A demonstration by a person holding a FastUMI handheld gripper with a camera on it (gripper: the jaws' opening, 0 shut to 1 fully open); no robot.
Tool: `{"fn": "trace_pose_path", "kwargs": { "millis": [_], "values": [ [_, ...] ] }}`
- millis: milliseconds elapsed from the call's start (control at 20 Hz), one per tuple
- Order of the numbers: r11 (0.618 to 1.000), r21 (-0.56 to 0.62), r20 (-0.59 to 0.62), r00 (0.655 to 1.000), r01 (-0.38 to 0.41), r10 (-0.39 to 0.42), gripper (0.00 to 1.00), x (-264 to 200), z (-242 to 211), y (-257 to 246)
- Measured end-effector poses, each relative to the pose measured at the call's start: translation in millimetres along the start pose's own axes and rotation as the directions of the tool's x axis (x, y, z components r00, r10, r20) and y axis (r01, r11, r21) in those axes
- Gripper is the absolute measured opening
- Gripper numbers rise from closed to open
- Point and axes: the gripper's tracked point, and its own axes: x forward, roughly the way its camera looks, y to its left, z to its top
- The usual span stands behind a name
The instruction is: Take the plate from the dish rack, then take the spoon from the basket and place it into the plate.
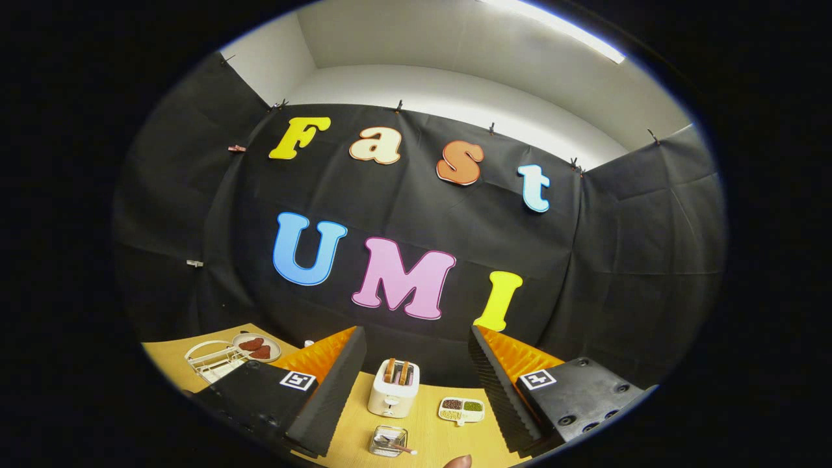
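Hovering spread and empty, the gripper [416, 383] risked clipping the toaster [394, 389] beside the dish rack [211, 361].

Between the spread fingers of the gripper [416, 390], a smooth wood-look table [429, 435] carries a glossy toaster [394, 389] and a clear, shiny basket [388, 440]; left of them sits a wire dish rack [211, 359], matt cloth wall [617, 260] behind

We see the toaster [394, 388] mid-table [448, 442], a basket [388, 441] with what may be the spoon [398, 445] before it, a divided dish [461, 410] to its right, and the dish rack [211, 361] beside a plate [257, 347] at the far left corner.
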Motion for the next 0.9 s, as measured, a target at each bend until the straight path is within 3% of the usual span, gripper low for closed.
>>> {"fn": "trace_pose_path", "kwargs": {
  "millis": [250,550,750,900],
  "values": [
    [1.000,0.010,-0.013,1.000,-0.005,0.006,0.97,-9,-2,6],
    [0.992,0.101,-0.080,0.993,-0.079,0.088,0.97,-1,-8,34],
    [0.980,0.156,-0.168,0.974,-0.127,0.153,0.97,28,-25,67],
    [0.970,0.178,-0.266,0.941,-0.164,0.208,0.97,53,-56,103]
  ]
}}
